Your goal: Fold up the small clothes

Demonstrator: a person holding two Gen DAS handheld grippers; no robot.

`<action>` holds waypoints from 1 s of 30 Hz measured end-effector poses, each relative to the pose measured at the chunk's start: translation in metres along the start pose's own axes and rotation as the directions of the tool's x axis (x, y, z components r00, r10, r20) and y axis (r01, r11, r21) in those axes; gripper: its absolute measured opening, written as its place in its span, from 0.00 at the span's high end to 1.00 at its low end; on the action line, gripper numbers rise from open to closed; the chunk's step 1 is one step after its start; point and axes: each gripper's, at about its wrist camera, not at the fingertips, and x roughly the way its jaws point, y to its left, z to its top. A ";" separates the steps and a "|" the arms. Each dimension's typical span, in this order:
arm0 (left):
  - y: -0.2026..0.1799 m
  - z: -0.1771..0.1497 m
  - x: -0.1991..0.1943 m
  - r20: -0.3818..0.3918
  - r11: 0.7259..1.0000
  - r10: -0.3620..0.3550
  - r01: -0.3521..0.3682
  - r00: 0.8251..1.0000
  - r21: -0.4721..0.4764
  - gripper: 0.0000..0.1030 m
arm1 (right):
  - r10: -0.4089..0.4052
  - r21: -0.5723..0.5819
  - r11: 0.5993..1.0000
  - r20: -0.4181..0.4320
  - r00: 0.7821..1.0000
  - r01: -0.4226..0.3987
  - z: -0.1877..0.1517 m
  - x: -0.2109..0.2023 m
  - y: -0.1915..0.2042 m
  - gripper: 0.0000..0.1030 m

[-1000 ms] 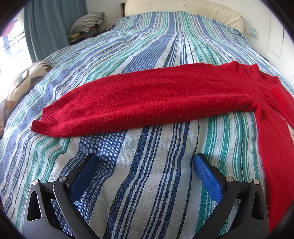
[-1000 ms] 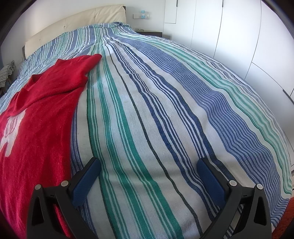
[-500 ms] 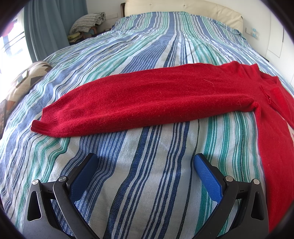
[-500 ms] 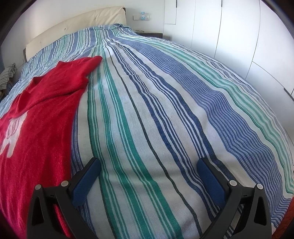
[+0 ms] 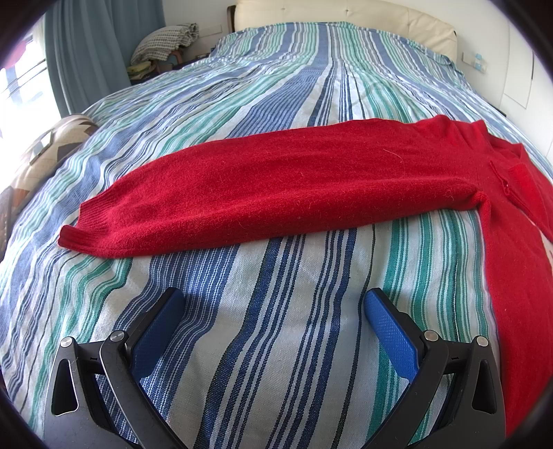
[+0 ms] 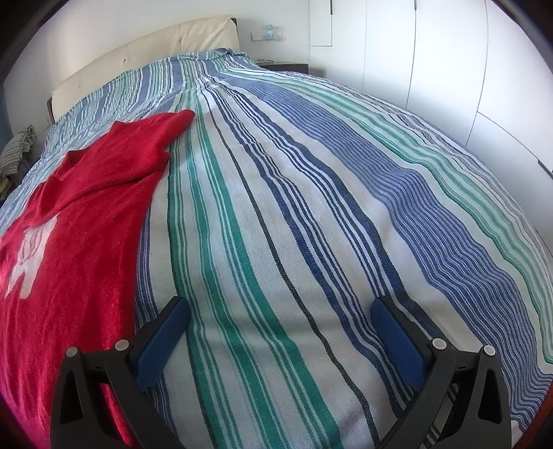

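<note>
A red knitted sweater (image 5: 276, 193) lies flat on the striped bedspread (image 5: 276, 338). In the left wrist view one sleeve stretches out to the left, ending in a ribbed cuff (image 5: 81, 235), and the body runs down the right edge. My left gripper (image 5: 273, 311) is open just short of the sleeve, with bare bedspread between its blue pads. In the right wrist view the sweater's body (image 6: 79, 241) fills the left side, showing a white motif (image 6: 29, 255). My right gripper (image 6: 280, 321) is open over the bedspread, right of the sweater's edge, holding nothing.
A cream headboard (image 5: 345, 10) closes the far end of the bed. A pile of folded cloth (image 5: 166, 38) and a blue curtain (image 5: 86, 51) stand at the far left, and a patterned blanket (image 5: 45, 152) hangs off the left side. White wardrobe doors (image 6: 449, 69) line the right.
The right wrist view has shifted slightly, so more of the sweater's body shows at the left. The left gripper and the sweater have not moved.
</note>
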 end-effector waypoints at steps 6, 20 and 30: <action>0.000 0.000 0.000 0.000 1.000 0.000 0.000 1.000 0.000 0.00 | 0.002 0.001 1.000 0.000 1.000 -0.002 0.000 0.000 0.001 0.00; 0.000 0.000 0.000 0.000 1.000 0.000 0.000 1.000 -0.001 0.00 | 0.013 0.004 1.000 0.005 1.000 -0.013 -0.001 0.000 0.000 0.00; 0.000 0.000 0.000 0.000 1.000 0.000 0.000 1.000 -0.001 0.00 | 0.012 0.004 1.000 0.006 1.000 -0.012 -0.001 0.000 0.000 0.00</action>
